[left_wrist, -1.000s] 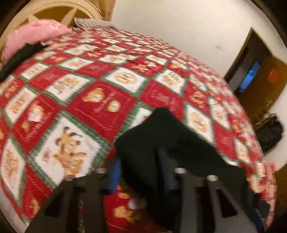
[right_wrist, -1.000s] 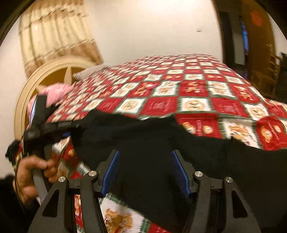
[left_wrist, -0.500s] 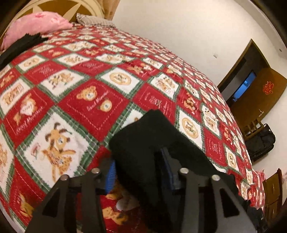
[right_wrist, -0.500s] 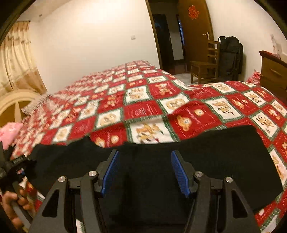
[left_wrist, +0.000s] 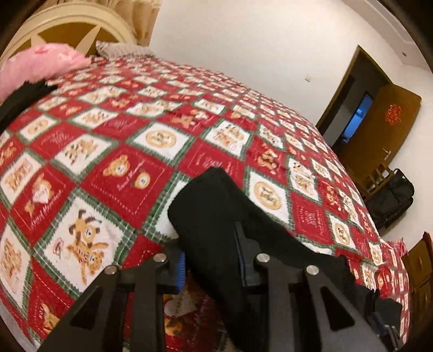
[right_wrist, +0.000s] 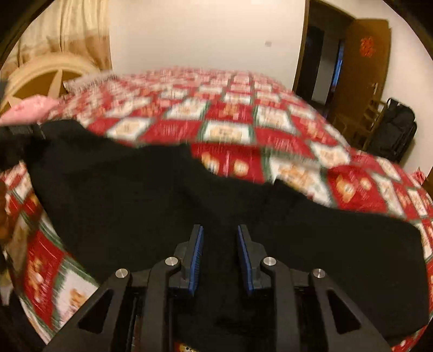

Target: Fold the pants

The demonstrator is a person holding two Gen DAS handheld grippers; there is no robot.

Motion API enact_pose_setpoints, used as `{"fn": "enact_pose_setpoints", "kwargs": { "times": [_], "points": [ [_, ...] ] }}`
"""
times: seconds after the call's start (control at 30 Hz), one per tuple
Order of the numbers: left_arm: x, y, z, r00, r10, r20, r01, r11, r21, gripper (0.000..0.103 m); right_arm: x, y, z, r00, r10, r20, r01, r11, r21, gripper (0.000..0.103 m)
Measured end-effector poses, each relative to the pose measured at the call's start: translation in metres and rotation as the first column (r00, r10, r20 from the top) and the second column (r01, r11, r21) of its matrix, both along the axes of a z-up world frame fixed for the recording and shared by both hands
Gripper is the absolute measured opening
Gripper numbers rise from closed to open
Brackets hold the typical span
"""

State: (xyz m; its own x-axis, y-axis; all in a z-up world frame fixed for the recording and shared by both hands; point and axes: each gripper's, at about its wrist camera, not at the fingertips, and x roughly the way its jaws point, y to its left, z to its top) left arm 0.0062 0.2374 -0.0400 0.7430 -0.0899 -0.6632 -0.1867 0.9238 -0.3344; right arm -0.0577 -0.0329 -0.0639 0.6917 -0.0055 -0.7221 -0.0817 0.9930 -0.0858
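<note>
Pants, black and soft, lay on the bed's red, white and green bear-patterned quilt in the left wrist view, with one bunched end raised off the quilt toward the near edge of the bed. The left gripper had its jaws clenched on that fold; they had just been closing, and the cloth filled the gap between the blue pads and draped over the right-hand finger. A pink pillow sat at the head of the bed by the cream, arched headboard, and a dark strip of fabric lay beside the pillow. Past the far corner of the bed stood an open wooden door, a chair and a black bag. In the right wrist view, which was blurred by motion, the pants stretched across the near side of the bed from its left edge to its right, dark against the quilt. The right gripper hung low over the middle of the cloth with its jaws drawn narrow, having just been closing; black fabric showed between the pads, but whether they pressed on it could not be told. The pillow and headboard showed at the far left, a curtain above them.
</note>
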Motion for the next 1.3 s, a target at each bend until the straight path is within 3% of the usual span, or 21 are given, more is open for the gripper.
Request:
{"fn": "enact_pose_setpoints", "kwargs": {
  "times": [0.1,0.4,0.47,0.53,0.7,0.8,0.93,1.07,1.13,1.2,1.3],
  "points": [
    [-0.002,-0.005,0.012,0.999,-0.022,0.034,0.022,1.000,0.006,0.029,-0.001,0.005,-0.001,1.000,0.007,0.013,-0.007,1.000,-0.029,0.027],
    [-0.008,-0.039,0.056,0.980,-0.142,0.142,0.136,0.989,0.052,0.029,0.001,-0.006,0.002,1.000,0.003,-0.002,-0.003,0.998,0.064,0.027],
    [-0.009,-0.050,0.068,0.967,-0.183,0.175,0.175,0.983,0.060,0.029,0.000,-0.010,0.004,1.000,0.010,-0.008,-0.009,0.994,0.105,0.027],
    [-0.010,-0.066,0.080,0.950,-0.236,0.204,0.226,0.972,0.070,0.029,-0.005,-0.024,0.013,1.000,-0.005,0.014,0.002,0.976,0.220,0.027],
    [-0.020,-0.113,0.098,0.889,-0.384,0.251,0.370,0.923,0.103,0.029,-0.021,-0.074,0.043,0.984,-0.141,0.108,0.096,0.933,0.348,0.027],
    [-0.029,-0.149,0.103,0.836,-0.481,0.265,0.470,0.876,0.110,0.029,-0.031,-0.108,0.050,0.971,-0.218,0.101,0.157,0.894,0.420,0.027],
    [-0.045,-0.204,0.098,0.744,-0.616,0.258,0.597,0.787,0.155,0.029,-0.051,-0.155,0.053,0.949,-0.303,0.090,0.222,0.841,0.494,0.027],
    [-0.067,-0.259,0.079,0.640,-0.738,0.215,0.705,0.675,0.219,0.029,-0.079,-0.198,0.056,0.914,-0.397,0.086,0.288,0.783,0.552,0.030],
    [-0.078,-0.283,0.064,0.585,-0.791,0.177,0.755,0.612,0.236,0.029,-0.091,-0.214,0.056,0.902,-0.426,0.077,0.305,0.752,0.585,0.045],
    [-0.089,-0.300,0.054,0.540,-0.828,0.150,0.785,0.560,0.264,0.029,-0.101,-0.223,0.057,0.897,-0.434,0.086,0.293,0.729,0.618,0.052],
    [-0.103,-0.324,0.037,0.476,-0.873,0.106,0.818,0.484,0.310,0.029,-0.109,-0.229,0.060,0.899,-0.425,0.106,0.268,0.724,0.636,0.053]
  ]
}}
